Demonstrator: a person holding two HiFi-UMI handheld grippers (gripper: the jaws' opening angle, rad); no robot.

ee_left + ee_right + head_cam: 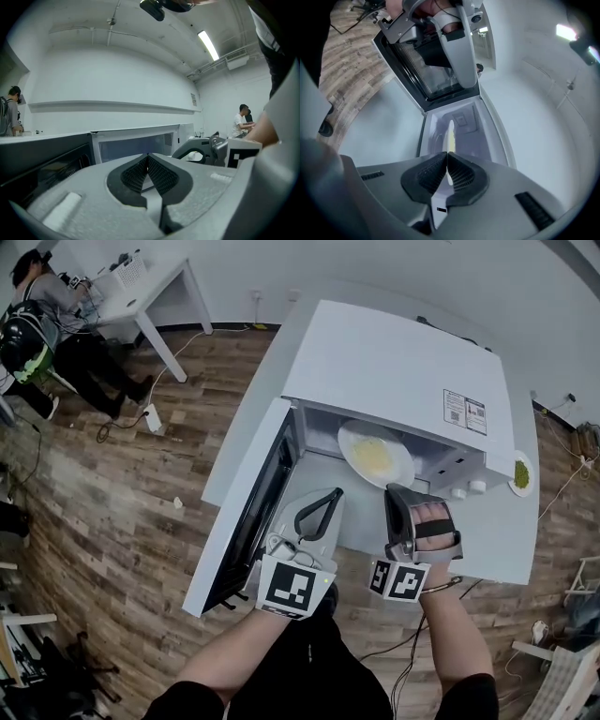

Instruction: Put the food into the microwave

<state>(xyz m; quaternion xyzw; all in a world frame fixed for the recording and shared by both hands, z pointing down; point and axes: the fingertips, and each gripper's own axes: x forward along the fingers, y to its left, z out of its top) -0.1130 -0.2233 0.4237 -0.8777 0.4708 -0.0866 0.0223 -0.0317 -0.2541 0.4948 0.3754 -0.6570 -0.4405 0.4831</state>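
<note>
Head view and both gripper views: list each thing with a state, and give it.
microwave door, open wide
plate of yellow food, partway into the microwave, held by its rim
right gripper, shut on the plate of yellow food
left gripper, shut, empty
plate of green food, resting on the table beside the microwave

Counts:
- 1 microwave [394, 371], 1 door [234, 531], 2 white knobs [477, 487]
- 2 plates: yellow-food plate [375, 456], green-food plate [521, 473]
- 2 grippers: left gripper [148, 159], right gripper [446, 157]
- 2 marker cubes: left cube [295, 585], right cube [401, 580]
- 2 white tables: microwave table [506, 549], far desk [141, 296]
- 1 seated person [56, 324] in the head view
</note>
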